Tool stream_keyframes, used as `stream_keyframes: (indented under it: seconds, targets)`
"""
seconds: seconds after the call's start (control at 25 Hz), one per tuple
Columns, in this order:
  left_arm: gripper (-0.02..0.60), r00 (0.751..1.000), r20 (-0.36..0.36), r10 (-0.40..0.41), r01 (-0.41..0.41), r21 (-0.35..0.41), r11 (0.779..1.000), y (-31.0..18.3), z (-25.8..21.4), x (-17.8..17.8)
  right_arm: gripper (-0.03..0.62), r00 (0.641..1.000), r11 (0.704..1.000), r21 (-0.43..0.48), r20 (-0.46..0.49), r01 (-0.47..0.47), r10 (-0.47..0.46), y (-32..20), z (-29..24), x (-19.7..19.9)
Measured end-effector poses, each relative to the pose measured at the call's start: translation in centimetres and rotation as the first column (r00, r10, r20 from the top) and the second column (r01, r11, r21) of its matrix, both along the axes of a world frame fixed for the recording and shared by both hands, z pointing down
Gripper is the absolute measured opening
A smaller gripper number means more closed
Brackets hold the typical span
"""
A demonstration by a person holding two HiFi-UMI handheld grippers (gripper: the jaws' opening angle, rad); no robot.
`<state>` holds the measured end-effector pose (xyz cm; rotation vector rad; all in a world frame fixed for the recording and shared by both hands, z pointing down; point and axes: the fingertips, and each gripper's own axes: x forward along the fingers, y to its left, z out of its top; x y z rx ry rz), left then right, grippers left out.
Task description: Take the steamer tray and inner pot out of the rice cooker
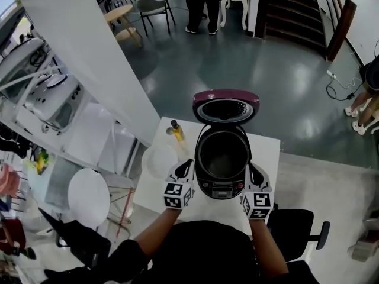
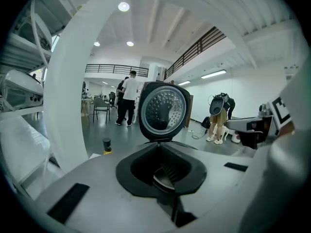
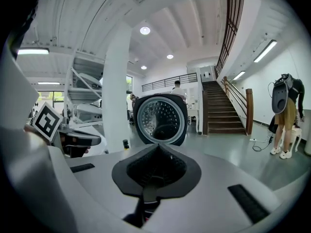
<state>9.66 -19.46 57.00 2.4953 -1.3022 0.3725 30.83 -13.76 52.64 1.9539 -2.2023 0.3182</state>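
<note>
Maroon on its raised lid [image 1: 225, 106] and dark in the body, the rice cooker [image 1: 222, 188] is standing open near the front of the white table [image 1: 267, 149]. Its dark inner pot [image 1: 223, 157] is sitting inside, not yet lifted. A pale round thing [image 1: 159, 160] is lying on the table just left of the cooker; it is probably the steamer tray, already out, though its detail is too faint to be sure. A small bottle [image 1: 176, 131] is standing behind it. The left gripper [image 1: 185, 169] and right gripper [image 1: 256, 175] are flanking the cooker, each with jaws pressed together and holding nothing. By this reading, the pot is what is remaining to take out.
</note>
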Motion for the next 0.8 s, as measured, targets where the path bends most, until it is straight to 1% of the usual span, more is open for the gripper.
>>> stream_keyframes:
  seconds: [0.16,0.24,0.32,0.44,0.48,0.52,0.56,0.6,0.64,0.68,0.8]
  targets:
    - [0.014,0.999,0.038,0.030,-0.030,0.008,1.000,-0.6,0.2,2.3,0.000,0.999,0.999,-0.027,0.009,-0.036,0.037,0.1,1.1,2.0]
    - [0.014,0.998,0.053,0.037,-0.037,0.003,0.999,-1.1,0.5,3.2,0.002,0.998,0.996,-0.057,0.024,-0.064,0.065,-0.1,2.1,3.0]
    - [0.014,0.998,0.062,0.032,-0.031,-0.015,0.999,-1.7,1.0,3.5,0.002,0.996,0.993,-0.097,0.041,-0.072,0.076,-0.6,3.4,3.6]
    - [0.015,0.997,0.063,0.034,-0.031,-0.050,0.998,-2.5,2.2,3.8,0.002,0.998,0.988,-0.152,0.048,-0.035,0.042,-1.6,5.4,3.7]
    - [0.015,0.998,0.060,0.035,-0.030,-0.070,0.997,-2.7,2.9,3.8,0.013,0.998,0.985,-0.170,0.051,-0.012,0.021,-2.0,6.1,3.7]
    - [0.017,0.998,0.060,0.036,-0.030,-0.092,0.995,-2.9,3.6,3.9,0.044,0.999,0.982,-0.189,0.052,0.008,0.002,-2.3,6.8,3.7]
    - [0.031,0.997,0.064,0.041,-0.033,-0.114,0.993,-3.2,4.3,3.9,0.094,0.999,0.977,-0.210,0.052,0.024,-0.013,-2.6,7.6,3.7]
    - [0.070,0.996,0.073,0.050,-0.040,-0.135,0.990,-3.3,5.1,3.9,0.117,0.998,0.972,-0.232,0.051,0.033,-0.022,-2.8,8.3,3.7]
    - [0.116,0.995,0.083,0.061,-0.048,-0.152,0.987,-3.5,5.8,3.9,0.121,0.998,0.967,-0.253,0.049,0.039,-0.027,-3.0,9.0,3.8]
    - [0.130,0.993,0.089,0.073,-0.058,-0.165,0.985,-3.7,6.3,3.9,0.124,0.998,0.961,-0.273,0.049,0.044,-0.031,-3.3,9.6,3.8]
    - [0.130,0.991,0.083,0.106,-0.087,-0.211,0.974,-4.1,7.6,4.3,0.127,0.998,0.945,-0.322,0.046,0.055,-0.043,-4.0,10.8,4.0]
